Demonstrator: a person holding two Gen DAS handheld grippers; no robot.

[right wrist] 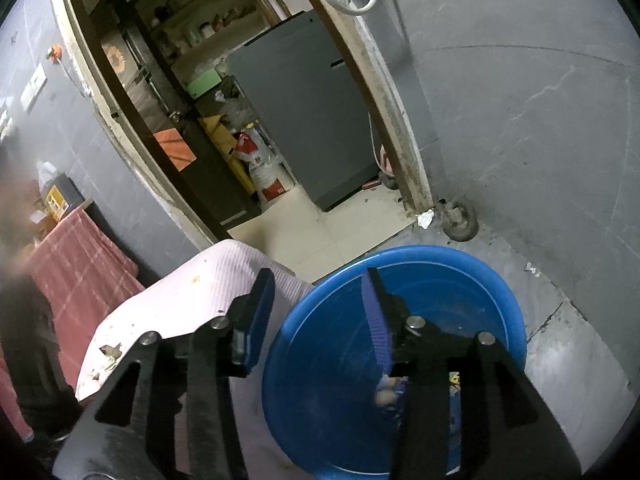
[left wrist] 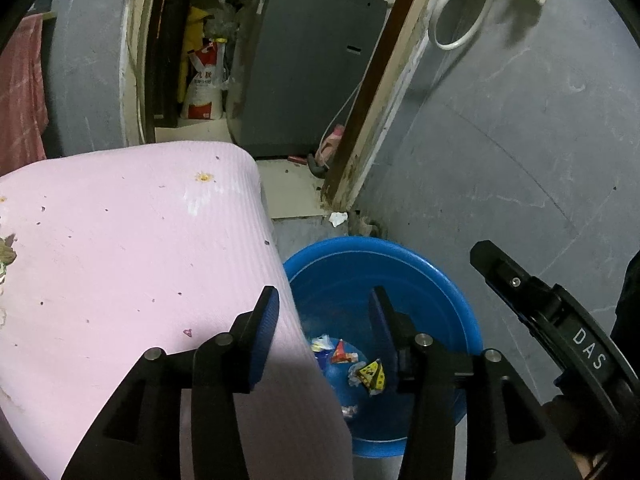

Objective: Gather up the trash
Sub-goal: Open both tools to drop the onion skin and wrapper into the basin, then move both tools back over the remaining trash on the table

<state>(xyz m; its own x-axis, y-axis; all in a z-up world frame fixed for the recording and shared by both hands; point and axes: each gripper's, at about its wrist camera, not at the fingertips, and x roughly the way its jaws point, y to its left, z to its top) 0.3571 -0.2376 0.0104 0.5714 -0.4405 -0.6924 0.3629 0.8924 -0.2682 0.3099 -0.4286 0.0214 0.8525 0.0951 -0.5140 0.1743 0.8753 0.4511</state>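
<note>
A blue plastic basin (left wrist: 440, 280) (right wrist: 460, 264) stands on the grey floor beside a pink padded surface (left wrist: 120, 240) (right wrist: 192, 300). Several crumpled wrappers lie in its bottom: a red one (left wrist: 341, 354), a yellow one (left wrist: 373, 374) and a white-blue one (left wrist: 321, 343). My left gripper (left wrist: 324, 294) hovers open over the basin's left rim with nothing between its fingers. My right gripper (right wrist: 318, 276) is open above the basin too. A blurred pale scrap (right wrist: 386, 396) shows just under its right finger (right wrist: 376, 320). The right gripper's black housing (left wrist: 560, 320) is seen at the right of the left wrist view.
Crumpled white paper (left wrist: 338, 218) (right wrist: 425, 219) lies at the door frame's foot, beside a small wheel (right wrist: 460, 222). Crumbs (left wrist: 8, 252) (right wrist: 110, 354) dot the pink surface. Beyond the doorway stand a grey cabinet (left wrist: 304, 72) (right wrist: 304, 120) and a sack (left wrist: 204, 88). A red cloth (right wrist: 76, 256) hangs at left.
</note>
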